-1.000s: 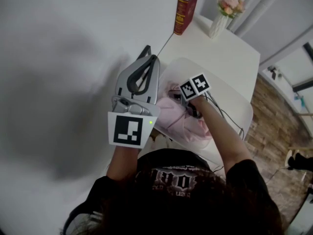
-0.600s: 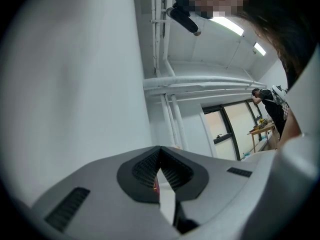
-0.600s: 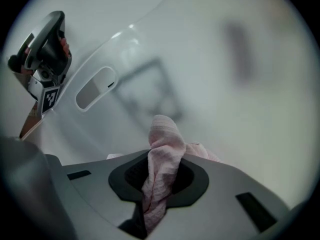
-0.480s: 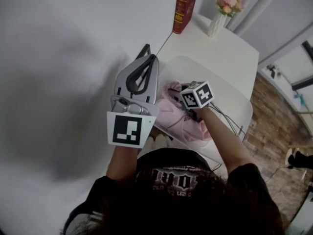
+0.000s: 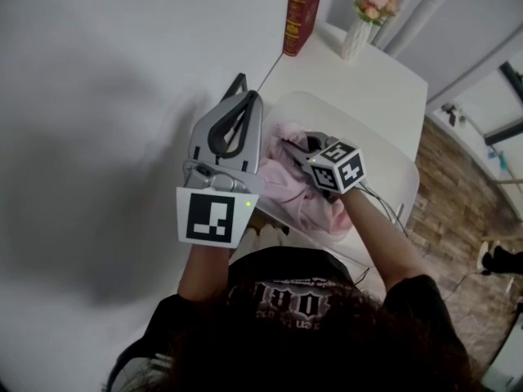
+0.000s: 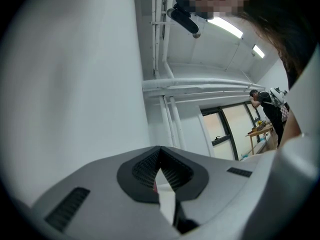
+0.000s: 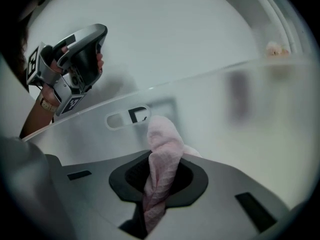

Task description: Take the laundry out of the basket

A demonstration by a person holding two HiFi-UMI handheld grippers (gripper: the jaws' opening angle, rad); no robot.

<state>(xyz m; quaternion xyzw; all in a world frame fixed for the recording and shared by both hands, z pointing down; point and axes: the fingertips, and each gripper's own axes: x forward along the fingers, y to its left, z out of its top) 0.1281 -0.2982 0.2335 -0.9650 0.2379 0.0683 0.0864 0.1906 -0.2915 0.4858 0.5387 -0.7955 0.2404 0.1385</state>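
Observation:
A white basket stands on the table in front of me, with pink laundry piled inside. My right gripper reaches into it from the right. Its jaws have just been closing and are now shut on a fold of the pink cloth, which bunches up between them in front of the basket's inner wall. My left gripper is held up to the left of the basket, away from the laundry. Its jaws are shut with nothing in them, facing a white wall.
A red book and a vase of pink flowers stand at the far end of the white table. A white wall fills the left side. A brick-patterned floor lies to the right.
My right gripper has risen and rolled over the basket, drawing the pink cloth up with it. The left gripper has stayed where it was.

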